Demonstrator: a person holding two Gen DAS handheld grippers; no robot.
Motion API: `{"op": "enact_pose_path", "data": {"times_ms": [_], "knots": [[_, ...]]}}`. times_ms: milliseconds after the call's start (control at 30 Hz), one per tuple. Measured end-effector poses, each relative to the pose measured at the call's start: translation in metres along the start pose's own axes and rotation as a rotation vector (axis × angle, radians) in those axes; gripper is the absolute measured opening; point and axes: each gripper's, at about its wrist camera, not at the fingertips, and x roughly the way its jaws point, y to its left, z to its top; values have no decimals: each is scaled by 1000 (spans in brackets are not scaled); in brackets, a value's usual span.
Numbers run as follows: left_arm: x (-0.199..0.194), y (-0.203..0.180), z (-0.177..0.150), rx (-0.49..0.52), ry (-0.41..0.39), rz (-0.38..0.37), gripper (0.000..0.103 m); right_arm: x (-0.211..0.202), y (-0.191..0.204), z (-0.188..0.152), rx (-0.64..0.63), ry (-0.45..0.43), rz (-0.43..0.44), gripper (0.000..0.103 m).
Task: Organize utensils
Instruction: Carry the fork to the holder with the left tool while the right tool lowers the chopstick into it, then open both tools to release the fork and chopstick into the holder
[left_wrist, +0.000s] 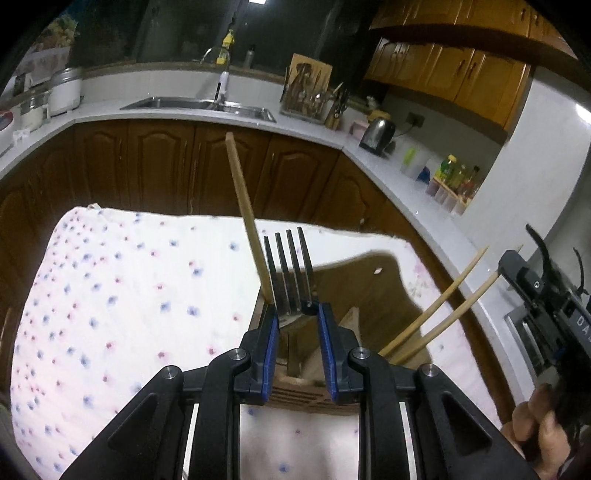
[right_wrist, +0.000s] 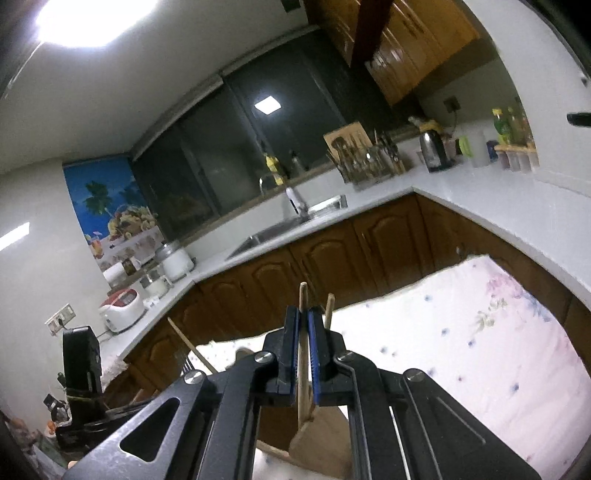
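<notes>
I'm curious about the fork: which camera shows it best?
The left wrist view: the fork stands centred, tines up, between the left tongs. The right wrist view shows only its tines at lower left.

One four-tined silver metal fork (left_wrist: 290, 273). Three pale wooden chopsticks: one upright (left_wrist: 245, 214), two slanting at the right (left_wrist: 439, 310). One slotted wooden utensil holder (left_wrist: 306, 395), standing on one flower-dotted white cloth (left_wrist: 110, 295).
</notes>
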Motion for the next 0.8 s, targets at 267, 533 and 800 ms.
{"op": "enact_pose_path", "data": {"times_ms": [267,533,800], "knots": [[15,-4,11,11,27,19,19,8,-3,-6,7,40,-7,6],[15,-4,10,15,35,25,19,11,-3,-4,1,67,-15,7],[14,-6,7,21,37,39,20,15,-2,-8,1,88,-25,10]]}}
